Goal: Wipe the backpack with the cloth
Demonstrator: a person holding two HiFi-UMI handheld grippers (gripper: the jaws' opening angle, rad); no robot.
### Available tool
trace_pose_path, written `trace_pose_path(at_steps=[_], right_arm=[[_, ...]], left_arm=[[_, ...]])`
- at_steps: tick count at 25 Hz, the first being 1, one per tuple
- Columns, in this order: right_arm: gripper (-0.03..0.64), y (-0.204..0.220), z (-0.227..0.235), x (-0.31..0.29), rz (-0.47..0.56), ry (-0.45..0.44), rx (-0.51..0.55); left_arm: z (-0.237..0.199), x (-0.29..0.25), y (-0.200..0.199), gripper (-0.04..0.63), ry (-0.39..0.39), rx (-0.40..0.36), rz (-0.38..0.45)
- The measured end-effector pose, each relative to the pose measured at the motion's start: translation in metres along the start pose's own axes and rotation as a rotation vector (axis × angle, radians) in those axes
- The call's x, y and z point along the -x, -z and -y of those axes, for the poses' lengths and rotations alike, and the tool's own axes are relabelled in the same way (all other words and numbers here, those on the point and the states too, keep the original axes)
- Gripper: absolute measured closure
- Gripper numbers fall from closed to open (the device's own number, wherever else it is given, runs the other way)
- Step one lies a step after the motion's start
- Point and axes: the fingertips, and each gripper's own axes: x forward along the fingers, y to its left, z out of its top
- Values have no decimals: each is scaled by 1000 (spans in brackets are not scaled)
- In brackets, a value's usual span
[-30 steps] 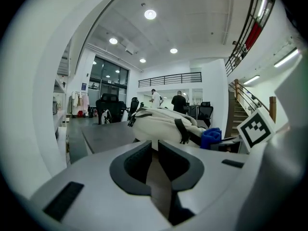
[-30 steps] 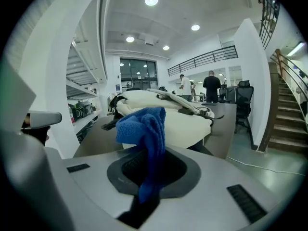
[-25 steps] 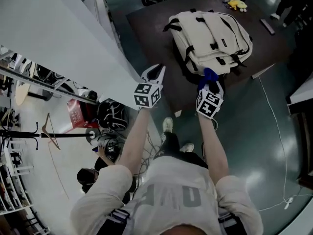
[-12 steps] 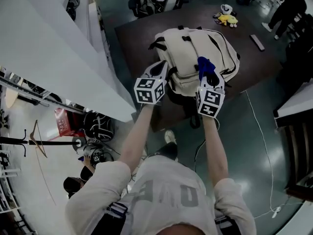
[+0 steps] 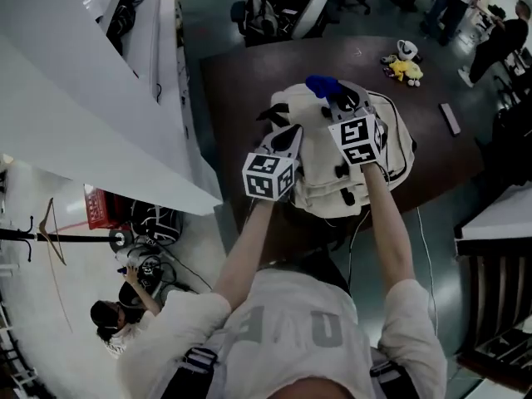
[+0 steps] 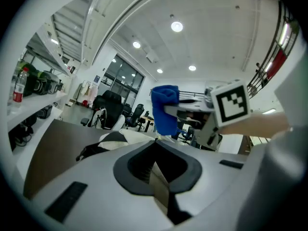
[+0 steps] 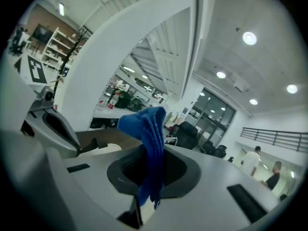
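**A:** Head view first. Where's the backpack (image 5: 397, 152)?

**B:** Flat on the table (image 5: 241, 81), cream with black straps. Both arms reach out over it.

**A:** Cloth?

**B:** The blue cloth (image 5: 322, 85) is over the backpack's far end, at the tip of the right gripper (image 5: 341, 100). I can't tell from here whether it touches. The left gripper (image 5: 288, 131) is at the backpack's left edge. A yellow toy (image 5: 406, 69) lies well beyond the backpack's far right corner.

**A:** Left gripper view?

**B:** The jaws are together with nothing between them. Past them a bit of the backpack (image 6: 113, 138) shows, cream with a black strap. Above the backpack and to the right, the cloth (image 6: 165, 109) hangs from the other gripper's fingers. Its lower edge is close over the backpack, but contact isn't clear.

**A:** Right gripper view?

**B:** The jaws are clamped on the cloth (image 7: 149, 143). It stands up out of the grip in a bunch, with the loose end folding over to the left. A small piece of the backpack (image 7: 103, 149) shows just left of the cloth, with the left gripper beyond it.
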Motion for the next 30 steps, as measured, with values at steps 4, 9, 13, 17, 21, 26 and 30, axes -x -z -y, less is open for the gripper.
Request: trace_pose_path(at_steps=[4, 9, 13, 17, 21, 26, 30], right_arm=[[578, -4, -29, -66, -29, -219, 163], [578, 18, -67, -118, -90, -452, 398], [578, 34, -94, -128, -107, -605, 576], [579, 48, -115, -123, -121, -739, 789], [579, 53, -118, -108, -146, -813, 911], [580, 54, -116, -88, -160, -779, 934], [580, 51, -115, -69, -179, -734, 925]], left_arm=[[-7, -1, 11, 591, 14, 49, -10], [-7, -6, 14, 591, -41, -24, -24], [-7, -8, 19, 591, -74, -46, -22], [-8, -7, 21, 591, -87, -59, 6], [-11, -6, 21, 591, -108, -79, 28], [-11, -3, 20, 591, -124, -86, 32], [-14, 4, 20, 591, -130, -87, 20]])
